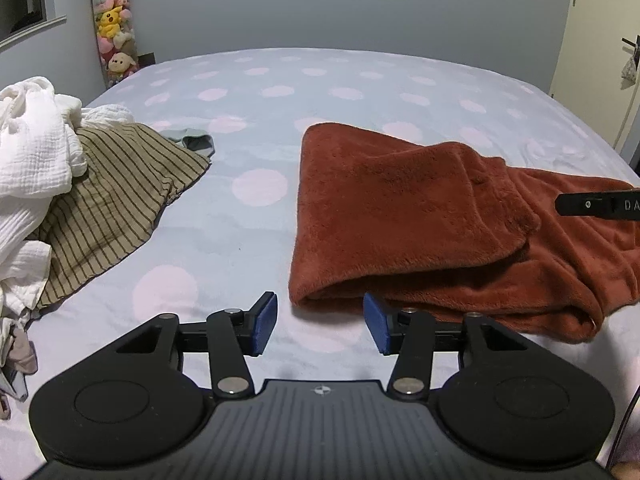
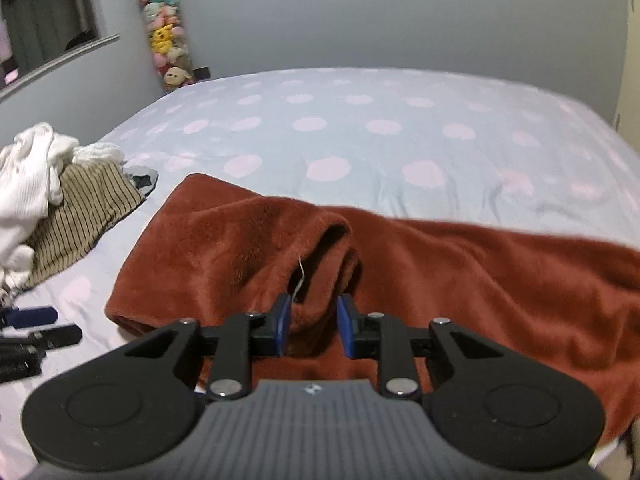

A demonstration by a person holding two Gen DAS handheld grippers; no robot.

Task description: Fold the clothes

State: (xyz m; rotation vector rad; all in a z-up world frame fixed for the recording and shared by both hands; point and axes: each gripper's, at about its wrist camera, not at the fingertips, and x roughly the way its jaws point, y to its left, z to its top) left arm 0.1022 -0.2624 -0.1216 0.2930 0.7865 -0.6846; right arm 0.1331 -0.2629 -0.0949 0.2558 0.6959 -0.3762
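Rust-red fleece garment (image 2: 400, 272) lies part-folded on the dotted bedsheet (image 1: 320, 92). Right gripper (image 2: 312, 320) pinches a rolled edge, jaws narrow; left gripper (image 1: 320, 324) hangs wide, empty, beside the folded corner. Risk: thick pile slips the pinch, and the fold flops open.

The rust-red garment (image 1: 404, 216) is a thick, plush fleece with a soft, fuzzy, matt nap, and a loose pale thread (image 2: 299, 276) hangs at its folded opening. The bed (image 1: 260, 240) wears a smooth, matt cotton-like sheet, faintly creased. The white clothes (image 1: 32, 152) look like crinkled, gauzy cloth with a rough weave, while the striped garment (image 1: 108, 208) is a thinner, flatter fabric. The left gripper (image 1: 320, 326) and right gripper (image 2: 313, 326) are matt black plastic with a ribbed grey panel, shiny metal pivot pins, and fingers (image 1: 266, 324) faced with matt blue rubbery pads. The stuffed toys (image 1: 114, 28) are fuzzy plush.
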